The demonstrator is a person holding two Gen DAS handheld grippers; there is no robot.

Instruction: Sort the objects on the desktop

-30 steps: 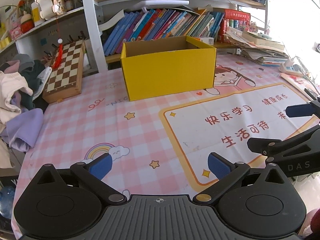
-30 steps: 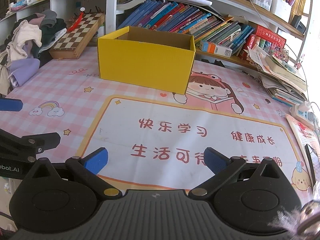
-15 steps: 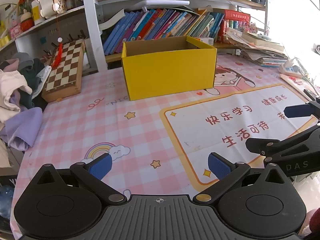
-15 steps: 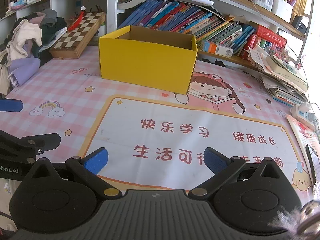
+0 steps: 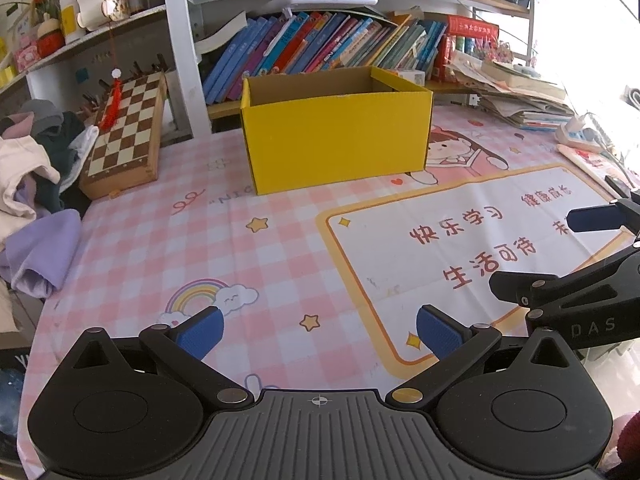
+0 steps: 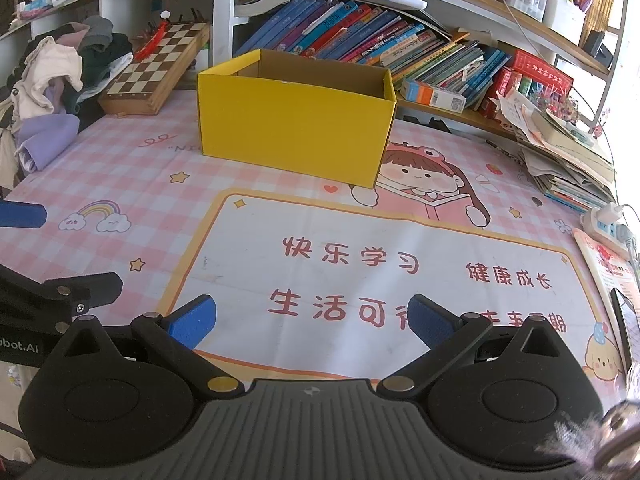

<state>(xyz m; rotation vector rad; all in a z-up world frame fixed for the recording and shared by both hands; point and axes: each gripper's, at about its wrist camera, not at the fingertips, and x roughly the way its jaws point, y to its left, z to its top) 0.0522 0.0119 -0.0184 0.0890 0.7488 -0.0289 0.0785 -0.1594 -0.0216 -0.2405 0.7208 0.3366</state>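
Observation:
An open yellow cardboard box [image 5: 336, 142] [image 6: 294, 124] stands at the back of the desk on the pink checked mat [image 5: 160, 248] [image 6: 132, 168]; its inside is hidden from here. My left gripper [image 5: 318, 330] hovers low over the mat's near edge, open, with nothing between its blue pads. My right gripper [image 6: 312, 320] is open too, above the white panel with red characters [image 6: 360, 272], and holds nothing. Each gripper shows at the side of the other's view: the right one [image 5: 580, 256] and the left one [image 6: 44, 256].
A folded chessboard [image 5: 126, 136] [image 6: 160, 66] leans at the back left beside a heap of clothes [image 5: 32, 184] [image 6: 52, 92]. Rows of books [image 5: 320, 48] [image 6: 380, 48] fill the shelf behind the box. Stacked papers [image 6: 568, 156] and a power strip [image 6: 608, 224] lie at the right.
Both views have crept slightly nearer to the yellow box. Both grippers have stayed open and empty.

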